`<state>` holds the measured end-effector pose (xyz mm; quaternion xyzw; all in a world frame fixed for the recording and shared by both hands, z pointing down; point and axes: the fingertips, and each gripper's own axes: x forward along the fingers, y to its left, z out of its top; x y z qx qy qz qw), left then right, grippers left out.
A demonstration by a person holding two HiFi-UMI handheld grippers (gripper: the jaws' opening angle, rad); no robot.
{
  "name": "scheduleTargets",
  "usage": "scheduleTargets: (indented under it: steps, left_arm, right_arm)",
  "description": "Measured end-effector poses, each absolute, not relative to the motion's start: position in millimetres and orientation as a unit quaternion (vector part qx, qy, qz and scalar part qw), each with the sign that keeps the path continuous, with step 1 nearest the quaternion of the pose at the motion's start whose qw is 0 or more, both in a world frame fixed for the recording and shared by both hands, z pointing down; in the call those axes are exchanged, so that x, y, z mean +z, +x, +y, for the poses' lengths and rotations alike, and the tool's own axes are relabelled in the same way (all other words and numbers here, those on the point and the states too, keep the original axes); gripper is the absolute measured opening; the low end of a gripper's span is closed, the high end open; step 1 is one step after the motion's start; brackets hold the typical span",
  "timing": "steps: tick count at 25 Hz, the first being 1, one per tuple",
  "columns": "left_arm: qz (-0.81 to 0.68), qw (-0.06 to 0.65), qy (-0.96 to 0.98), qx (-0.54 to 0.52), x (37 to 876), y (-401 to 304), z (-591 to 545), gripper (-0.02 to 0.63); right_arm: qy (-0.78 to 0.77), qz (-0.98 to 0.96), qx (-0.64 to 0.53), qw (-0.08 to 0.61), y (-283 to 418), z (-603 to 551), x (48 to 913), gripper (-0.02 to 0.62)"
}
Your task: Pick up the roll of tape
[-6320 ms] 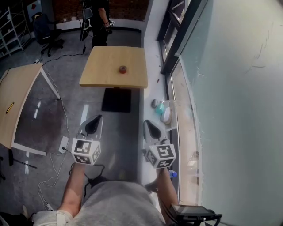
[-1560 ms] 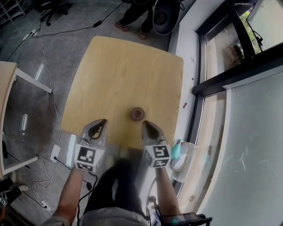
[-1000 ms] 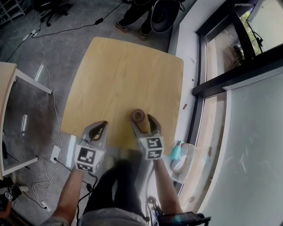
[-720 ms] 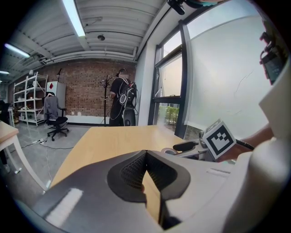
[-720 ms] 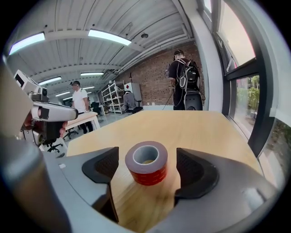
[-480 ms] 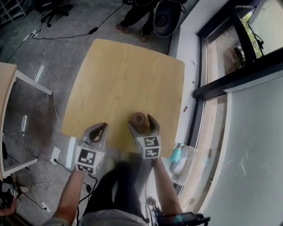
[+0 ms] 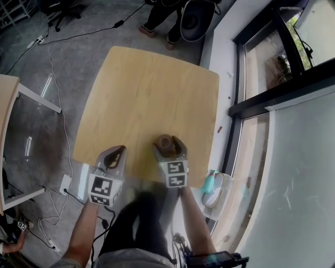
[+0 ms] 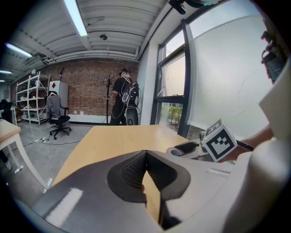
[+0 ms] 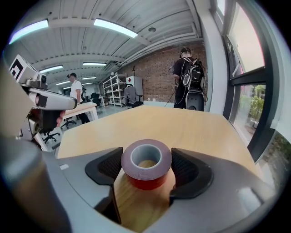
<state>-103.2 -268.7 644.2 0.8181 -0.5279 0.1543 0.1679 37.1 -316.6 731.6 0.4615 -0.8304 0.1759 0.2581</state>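
The roll of tape (image 7: 166, 142) (image 9: 146, 164), dark red with a grey core, lies flat near the front edge of the light wooden table (image 7: 141, 84) (image 9: 195, 125). My right gripper (image 7: 168, 147) (image 9: 146, 172) straddles it, one pad on each side and very close to the roll's wall. Its jaws are closing, and the roll still rests on the table. My left gripper (image 7: 114, 155) (image 8: 145, 155) hovers at the table's front edge, left of the roll, with its pads together and nothing between them. In the left gripper view the roll (image 8: 175, 151) shows beside the right gripper's marker cube (image 8: 221, 141).
A person (image 7: 170, 13) (image 9: 187, 75) with gear stands at the table's far edge. A window sill and a glass wall (image 7: 246, 131) run along the right. Shoes (image 7: 214, 186) lie below the table's right corner. Cables (image 7: 60, 131) and another table (image 7: 8, 104) are at the left.
My right gripper has moved forward and a little left from the table's edge, and its jaws now stand on both sides of the roll. The left gripper has stayed put.
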Motion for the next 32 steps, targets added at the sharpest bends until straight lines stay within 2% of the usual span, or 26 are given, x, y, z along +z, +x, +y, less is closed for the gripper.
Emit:
scheduleTargets:
  steps: [32]
  left_arm:
    - [-0.523, 0.147, 0.827, 0.144, 613, -97, -272, 0.000]
  right_arm:
    - [0.490, -0.836, 0.167, 0.183, 46, -322, 677, 0.344]
